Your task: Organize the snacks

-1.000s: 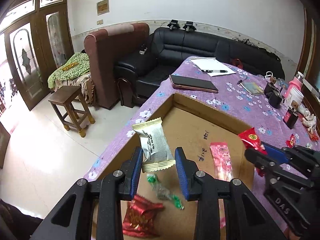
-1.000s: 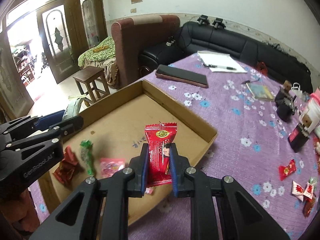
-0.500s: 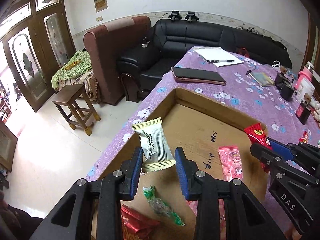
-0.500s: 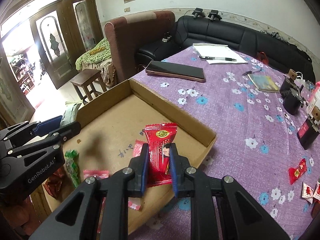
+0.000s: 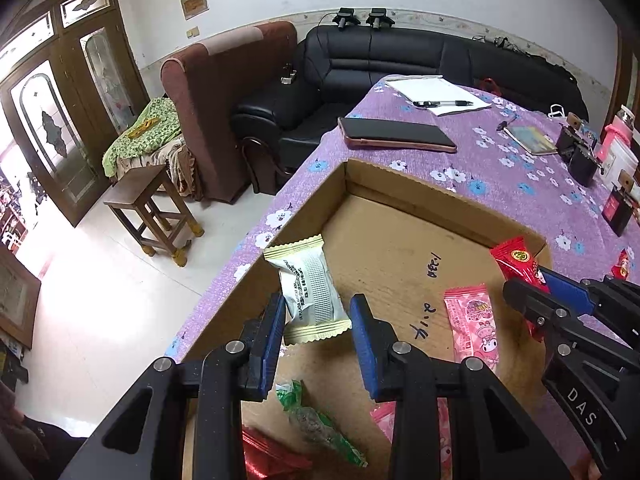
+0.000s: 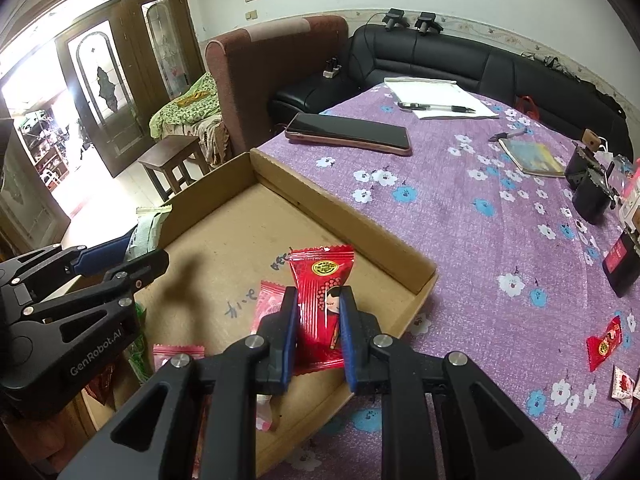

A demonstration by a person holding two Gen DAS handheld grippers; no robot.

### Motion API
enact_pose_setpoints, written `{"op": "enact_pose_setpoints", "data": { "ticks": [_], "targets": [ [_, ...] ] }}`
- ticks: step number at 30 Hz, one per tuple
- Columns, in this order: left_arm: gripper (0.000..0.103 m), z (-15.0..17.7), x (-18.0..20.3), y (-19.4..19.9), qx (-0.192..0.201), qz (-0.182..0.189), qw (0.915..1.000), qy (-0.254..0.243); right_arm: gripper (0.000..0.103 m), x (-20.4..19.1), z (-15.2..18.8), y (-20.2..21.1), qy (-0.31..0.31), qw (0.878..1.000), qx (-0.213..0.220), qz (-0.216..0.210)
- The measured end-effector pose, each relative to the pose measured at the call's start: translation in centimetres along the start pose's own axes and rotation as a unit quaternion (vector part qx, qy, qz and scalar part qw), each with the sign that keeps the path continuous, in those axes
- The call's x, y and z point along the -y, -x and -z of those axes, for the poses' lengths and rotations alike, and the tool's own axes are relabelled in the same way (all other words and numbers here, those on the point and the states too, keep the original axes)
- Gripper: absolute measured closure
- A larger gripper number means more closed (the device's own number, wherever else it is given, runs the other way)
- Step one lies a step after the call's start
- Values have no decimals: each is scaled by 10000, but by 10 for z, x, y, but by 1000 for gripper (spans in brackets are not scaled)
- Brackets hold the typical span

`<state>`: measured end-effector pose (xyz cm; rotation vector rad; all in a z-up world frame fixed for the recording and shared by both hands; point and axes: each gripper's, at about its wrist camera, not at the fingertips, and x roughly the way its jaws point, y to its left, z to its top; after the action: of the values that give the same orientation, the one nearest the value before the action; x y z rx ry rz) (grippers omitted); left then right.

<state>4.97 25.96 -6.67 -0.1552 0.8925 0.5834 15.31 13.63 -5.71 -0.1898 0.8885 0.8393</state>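
A shallow cardboard tray (image 5: 404, 194) (image 6: 340, 204) lies on the purple flowered tablecloth. My left gripper (image 5: 316, 320) is shut on a white snack packet (image 5: 310, 288), held over the tray's left part. Over the tray's right side, my right gripper (image 6: 318, 312) is shut on a red snack packet (image 6: 322, 300), which also shows in the left wrist view as the red packet (image 5: 516, 260). Inside the tray lie a pink packet (image 5: 474, 324) (image 6: 268, 304), a green candy (image 5: 316, 420) and a red wrapper (image 5: 268, 460).
Loose red and white snacks (image 6: 604, 342) lie on the cloth at the right. A phone (image 6: 348, 134), paper with a pen (image 6: 438, 106), a booklet (image 6: 534, 156) and small boxes (image 6: 588, 192) sit farther back. The table edge drops to the floor at left, near a wooden stool (image 5: 154, 210).
Both grippers have sunk and moved forward over the tray, still holding their packets. The tray's contents now sit nearer the bottom of both views.
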Motion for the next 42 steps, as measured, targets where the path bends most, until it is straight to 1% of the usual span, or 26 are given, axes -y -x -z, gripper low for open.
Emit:
{"op": "enact_pose_setpoints", "data": {
  "ticks": [4, 9, 10, 11, 12, 13, 15, 17, 20, 22, 25, 26, 28, 30, 34, 36, 40, 42],
  "targets": [
    [67, -1, 3, -4, -62, 11, 10000, -6, 84, 3, 1, -2, -44, 10000, -32, 13],
    [65, -2, 6, -6, -122, -65, 9999, -36, 83, 5, 1, -1, -76, 10000, -34, -6],
    [62, -3, 6, -6, -122, -89, 9999, -30, 81, 4, 1, -1, -72, 10000, -32, -13],
    [47, -3, 6, -5, -131, -106, 9999, -18, 78, 5, 1, -1, -72, 10000, -34, -10],
    [30, -4, 5, -4, -115, -126, 9999, 9, 69, 5, 1, -1, -75, 10000, -34, -11],
    [27, -3, 5, -2, -69, -143, 9999, 15, 64, 6, 1, 1, -80, 10000, -11, -10],
    [24, -3, 4, 3, 10, -216, 9998, 16, 64, 6, 1, 5, -85, 10000, 30, -10],
    [20, -4, 2, 7, 27, -195, 9998, 87, 64, 8, 1, 11, -113, 9999, 74, -15],
    [20, -5, 1, 14, 106, -189, 9997, 122, 62, 15, 3, 26, -166, 9997, 198, 12],
    [20, -5, 2, 20, 164, -166, 9996, 127, 54, 21, 6, 37, -215, 9994, 279, 41],
    [20, -3, 8, 32, 291, -104, 9995, 100, 49, 34, 15, 54, -301, 9988, 377, 114],
    [18, -3, 11, 36, 332, -44, 9994, 104, 48, 39, 19, 59, -361, 9985, 396, 115],
    [16, -1, 18, 44, 411, 110, 9990, 112, 41, 54, 30, 70, -485, 9977, 450, 158],
    [13, 0, 27, 52, 498, 288, 9983, 104, 38, 66, 39, 79, -598, 9967, 490, 229],
    [13, 2, 58, 63, 574, 630, 9963, -59, 30, 106, 67, 103, -901, 9933, 562, 450],
    [13, 3, 75, 66, 544, 837, 9949, -136, 29, 127, 81, 116, -1092, 9907, 625, 514],
    [13, 6, 115, 72, 479, 1245, 9903, -378, 29, 173, 111, 143, -1379, 9840, 688, 897],
    [13, 9, 134, 73, 432, 1356, 9886, -496, 29, 198, 125, 155, -1583, 9792, 691, 1067]
  ]
}}
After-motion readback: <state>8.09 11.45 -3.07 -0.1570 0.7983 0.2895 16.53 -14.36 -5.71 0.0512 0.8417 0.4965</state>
